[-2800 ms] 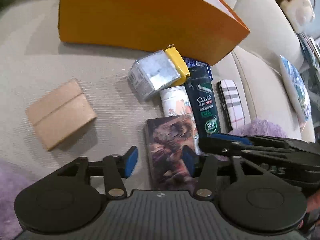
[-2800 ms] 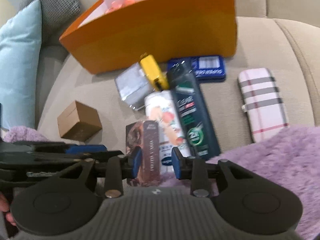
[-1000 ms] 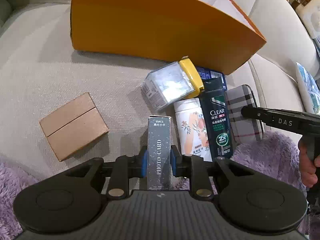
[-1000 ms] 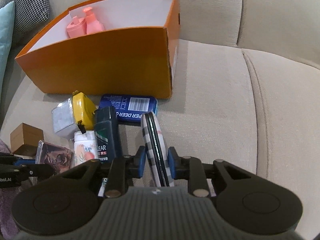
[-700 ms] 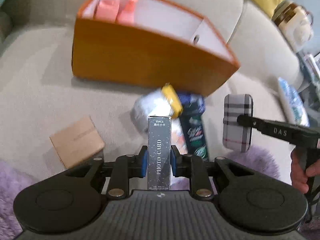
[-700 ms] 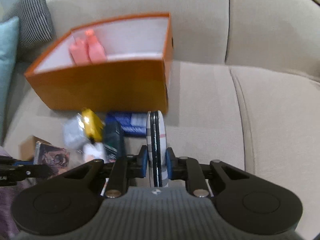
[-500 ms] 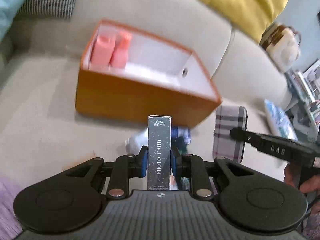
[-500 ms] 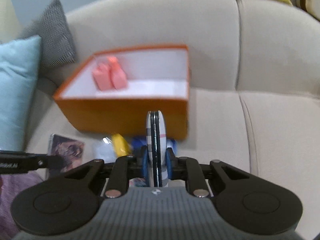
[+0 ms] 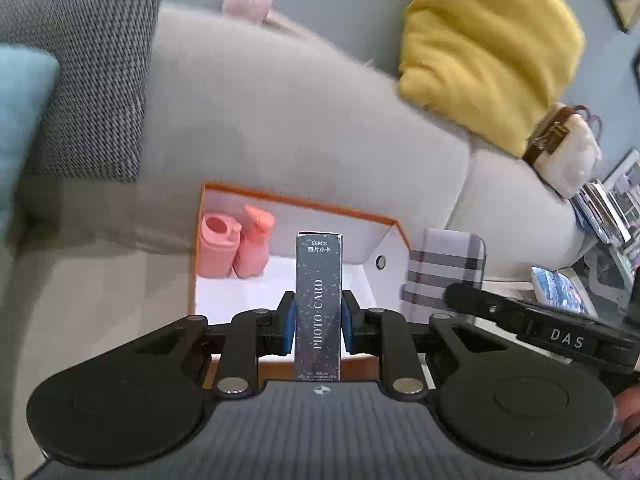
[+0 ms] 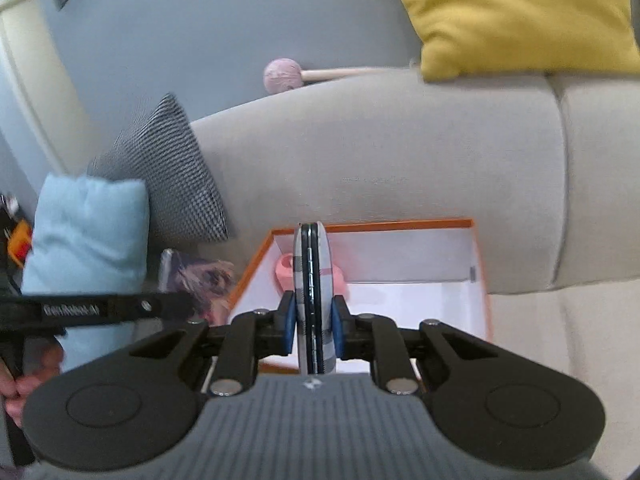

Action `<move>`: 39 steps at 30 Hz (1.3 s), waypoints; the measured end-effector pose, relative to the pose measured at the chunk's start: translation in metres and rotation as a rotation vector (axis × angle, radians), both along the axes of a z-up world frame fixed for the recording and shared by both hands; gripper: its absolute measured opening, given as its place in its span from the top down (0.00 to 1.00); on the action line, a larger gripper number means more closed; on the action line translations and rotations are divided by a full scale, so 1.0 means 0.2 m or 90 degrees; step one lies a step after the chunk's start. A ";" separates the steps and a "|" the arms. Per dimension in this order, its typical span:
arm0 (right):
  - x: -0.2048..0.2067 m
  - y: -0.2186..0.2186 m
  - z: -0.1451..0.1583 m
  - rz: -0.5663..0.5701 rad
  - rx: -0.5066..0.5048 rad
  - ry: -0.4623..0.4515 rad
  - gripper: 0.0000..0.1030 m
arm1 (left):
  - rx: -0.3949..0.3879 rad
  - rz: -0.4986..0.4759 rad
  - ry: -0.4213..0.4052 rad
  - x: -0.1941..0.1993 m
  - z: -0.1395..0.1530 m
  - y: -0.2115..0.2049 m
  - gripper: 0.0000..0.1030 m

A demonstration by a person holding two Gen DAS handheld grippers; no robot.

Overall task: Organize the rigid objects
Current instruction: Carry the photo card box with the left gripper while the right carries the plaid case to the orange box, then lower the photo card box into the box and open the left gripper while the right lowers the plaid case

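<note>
sofa (image 9: pixel 280 128): matt woven cloth | yellow cushion (image 9: pixel 492 40): soft nubby cloth | grey cushion (image 10: pixel 168 176): rough coarse weave | orange box (image 9: pixel 300 204): smooth cardboard, white inside | photo card box (image 9: pixel 319 300): printed paper, slight sheen | plaid case (image 9: pixel 444 268): smooth | pink bottles (image 9: pixel 236 246): matt plastic

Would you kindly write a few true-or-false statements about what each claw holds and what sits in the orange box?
1. The left claw grips a dark photo card box. True.
2. The right claw is empty. False: it grips a plaid case edge-on.
3. Two pink bottles stand in the orange box. True.
4. The pink bottles fill the whole box. False: they stand at one end; the rest of the white floor is bare.
5. A yellow cushion rests atop the sofa back. True.
</note>
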State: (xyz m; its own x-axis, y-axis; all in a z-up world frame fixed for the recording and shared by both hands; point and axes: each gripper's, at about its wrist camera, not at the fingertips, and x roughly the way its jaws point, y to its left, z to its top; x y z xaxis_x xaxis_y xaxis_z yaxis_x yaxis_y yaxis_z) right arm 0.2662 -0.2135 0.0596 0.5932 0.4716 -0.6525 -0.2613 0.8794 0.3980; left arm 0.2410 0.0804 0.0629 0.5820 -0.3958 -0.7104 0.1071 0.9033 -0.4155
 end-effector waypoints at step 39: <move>0.56 0.23 -0.83 0.016 0.035 0.289 0.82 | 0.288 -0.079 0.191 0.55 -0.60 -0.26 0.70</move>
